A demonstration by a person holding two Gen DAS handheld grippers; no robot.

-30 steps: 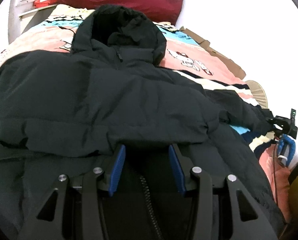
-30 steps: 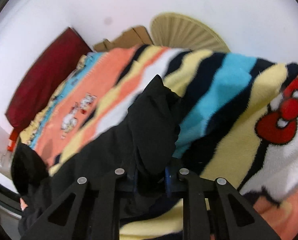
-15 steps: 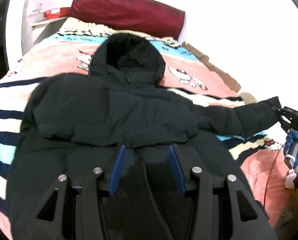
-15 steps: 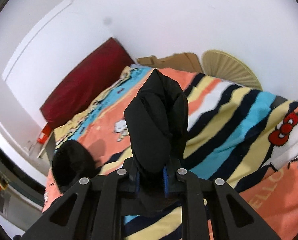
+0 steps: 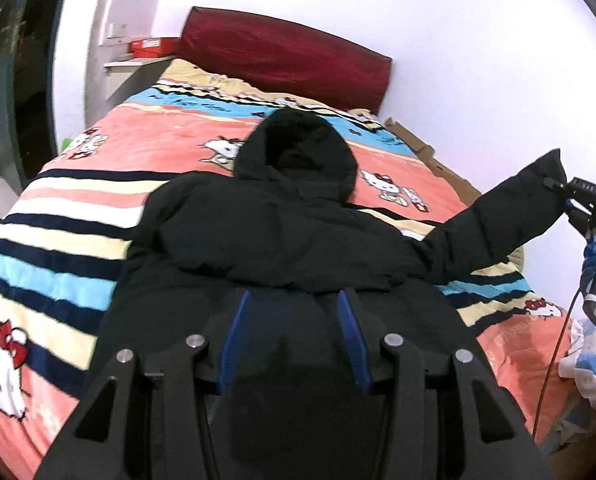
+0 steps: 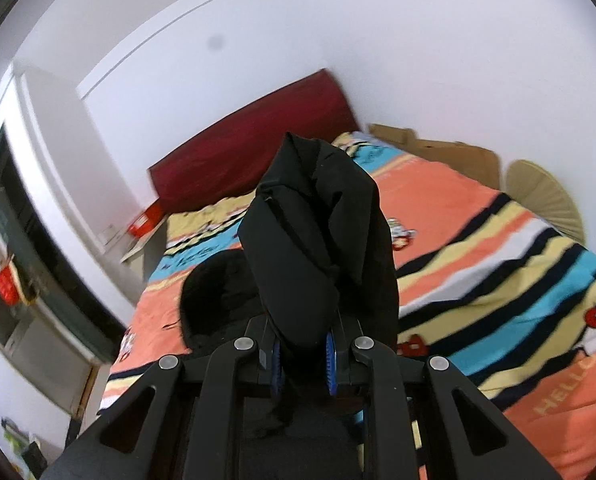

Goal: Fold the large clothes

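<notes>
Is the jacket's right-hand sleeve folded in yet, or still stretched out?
Stretched out. The sleeve is raised off the bedspread, away from the jacket, its cuff pinched in the right gripper.

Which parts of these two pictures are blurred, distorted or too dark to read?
Left wrist view: fisheye bends the wall edges; the black jacket is too dark for detail; the blanket is slightly soft.
Right wrist view: the sleeve looks sharp; the blanket's edges smear.

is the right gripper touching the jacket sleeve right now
Touching. The right wrist view shows the right gripper with its blue pads pressed on the black sleeve's cuff; the left wrist view shows the sleeve lifted by it.
</notes>
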